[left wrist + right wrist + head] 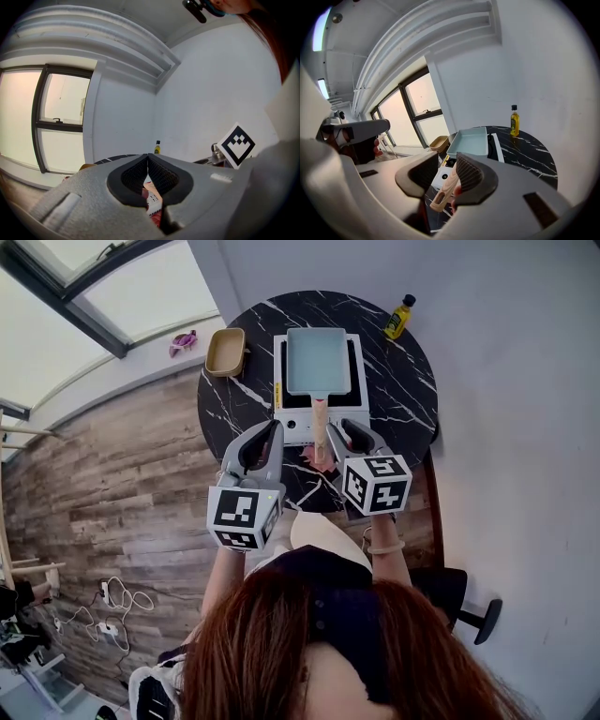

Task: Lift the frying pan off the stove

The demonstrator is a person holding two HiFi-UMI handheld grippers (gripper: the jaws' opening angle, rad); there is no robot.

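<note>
A rectangular pale blue frying pan [319, 360] [471, 140] sits on a white portable stove [286, 418] [439, 177] on a round black marble table [403, 399]. Its wooden handle [321, 423] [445, 190] points toward me. My right gripper [342, 430] [447, 161] stands open around that handle, which lies close to the right-hand pad with a gap on the other side. Just left of the handle, my left gripper [273, 429] [148, 157] is shut with nothing held, over the stove's front edge.
A yellow oil bottle [399, 317] [514, 121] [157, 147] stands at the table's far right. A tan container [226, 351] [438, 142] sits left of the stove. A red and white packet [152, 199] lies on the table under the grippers. A dark chair [450, 592] is at my right.
</note>
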